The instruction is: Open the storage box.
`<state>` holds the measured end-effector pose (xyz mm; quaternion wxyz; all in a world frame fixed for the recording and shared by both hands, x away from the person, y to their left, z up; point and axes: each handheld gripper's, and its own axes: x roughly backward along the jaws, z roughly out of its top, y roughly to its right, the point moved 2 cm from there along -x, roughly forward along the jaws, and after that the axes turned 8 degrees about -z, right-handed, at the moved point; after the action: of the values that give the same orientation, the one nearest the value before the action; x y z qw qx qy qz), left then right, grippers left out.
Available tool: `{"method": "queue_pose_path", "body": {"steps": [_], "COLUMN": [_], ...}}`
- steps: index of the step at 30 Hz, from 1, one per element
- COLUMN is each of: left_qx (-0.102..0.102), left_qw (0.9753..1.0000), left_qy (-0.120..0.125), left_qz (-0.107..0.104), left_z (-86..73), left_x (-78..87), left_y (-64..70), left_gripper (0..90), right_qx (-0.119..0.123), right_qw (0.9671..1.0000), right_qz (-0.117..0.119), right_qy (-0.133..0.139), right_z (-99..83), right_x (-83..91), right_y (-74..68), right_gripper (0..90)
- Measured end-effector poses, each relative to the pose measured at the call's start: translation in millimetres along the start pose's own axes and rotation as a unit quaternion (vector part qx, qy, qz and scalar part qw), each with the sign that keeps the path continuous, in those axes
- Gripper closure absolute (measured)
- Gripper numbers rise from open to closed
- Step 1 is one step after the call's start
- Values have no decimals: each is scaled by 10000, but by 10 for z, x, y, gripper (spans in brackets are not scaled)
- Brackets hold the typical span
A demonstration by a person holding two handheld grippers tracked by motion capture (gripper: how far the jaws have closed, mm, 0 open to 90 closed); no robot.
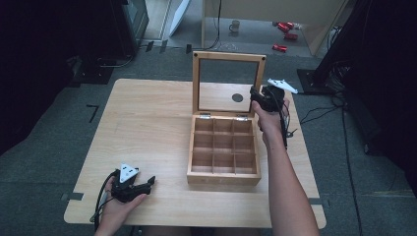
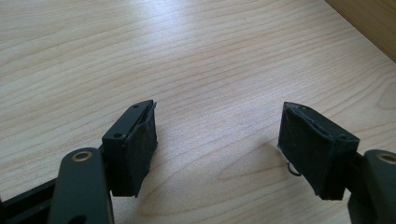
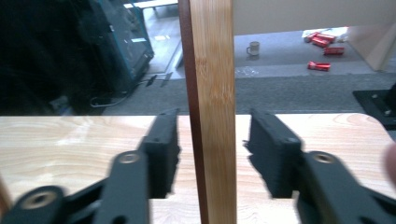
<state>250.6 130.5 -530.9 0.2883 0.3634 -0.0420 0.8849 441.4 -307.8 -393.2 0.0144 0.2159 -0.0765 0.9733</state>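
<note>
Your right gripper (image 1: 255,96) sits at the right edge of the box (image 1: 223,147)'s raised lid (image 1: 228,83), jaws apart with the lid's wooden frame (image 3: 210,107) between them, not clamped. The box stands open mid-table (image 1: 147,123). Your left gripper (image 1: 142,186) rests near the front edge, left of the box, jaws wide apart over bare wood.

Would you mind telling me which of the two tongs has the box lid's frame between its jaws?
The right tongs: their open jaws straddle the lid frame's right edge. The left tongs rest open over bare table.
</note>
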Motion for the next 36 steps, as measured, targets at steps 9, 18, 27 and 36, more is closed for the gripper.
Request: {"method": "queue_pose_path", "body": {"steps": [9,18,27,36], "left_qx": [-57,-95,-96,-79], "left_qw": [10000,9999,9999,9999], "left_qy": [-33,-51,-59,-129], "left_qz": [62,107,29,42], "left_z": [2,3,3,1], "left_x": [-8,-13,-15,-24], "left_y": [15,25,25,28], "left_gripper": [287,286,249,163], "right_qx": [91,344,653,482], "right_qw": [9986,9958,9936,9930], "right_qz": [468,725,685,757], "right_qy": [-229,-439,-625,-773], "right_z": [-161,-514,-914,-1229], "right_x": [260,612,918,1216], "right_y": [107,279,458,697], "right_gripper": [213,145,130,114]}}
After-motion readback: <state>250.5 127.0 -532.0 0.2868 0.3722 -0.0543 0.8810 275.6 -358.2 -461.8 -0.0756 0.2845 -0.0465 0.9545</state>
